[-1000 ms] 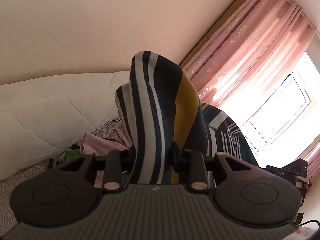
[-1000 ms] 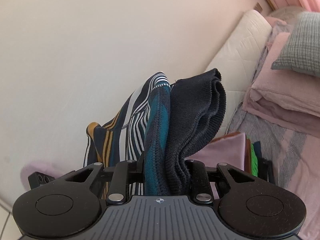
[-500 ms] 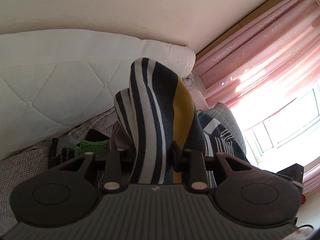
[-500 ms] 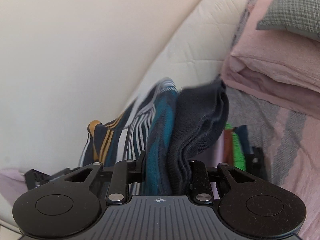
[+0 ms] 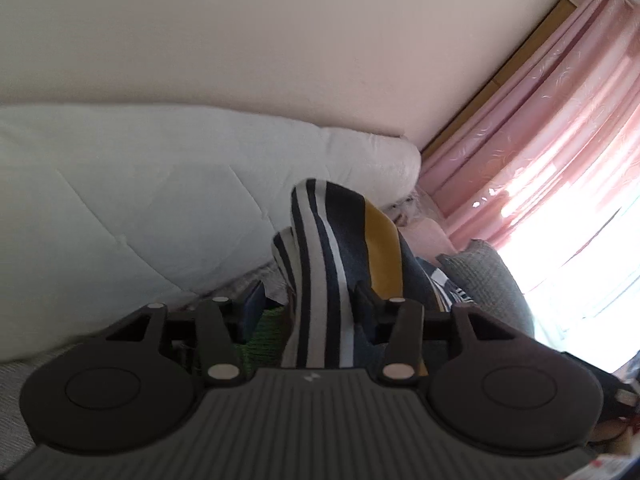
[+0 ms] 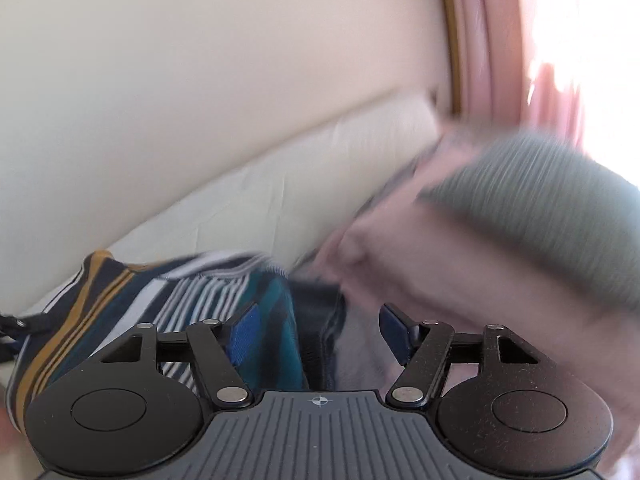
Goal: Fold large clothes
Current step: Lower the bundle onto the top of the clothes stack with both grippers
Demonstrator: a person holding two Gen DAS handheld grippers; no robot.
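Note:
A striped sweater (image 5: 320, 248) in navy, white and mustard rises between the fingers of my left gripper (image 5: 304, 304). It leans against the right finger, and a gap shows beside the left finger, so this gripper is open. In the right wrist view the same sweater (image 6: 120, 292) lies low, its teal and dark navy folds sagging between the spread blue pads (image 6: 240, 336). My right gripper (image 6: 318, 320) is wide open and the cloth sits loose in it.
A white quilted headboard (image 5: 140, 200) runs along the wall behind the bed. A grey pillow (image 6: 540, 184) rests on folded pink bedding (image 6: 420, 260) to the right. Pink curtains (image 5: 540, 120) hang by a bright window. A green item (image 5: 268, 328) lies beneath the left gripper.
Both grippers have come down toward the bed and their fingers have spread. The right one let go of the navy folds, which sank. The right view swung toward the pillow.

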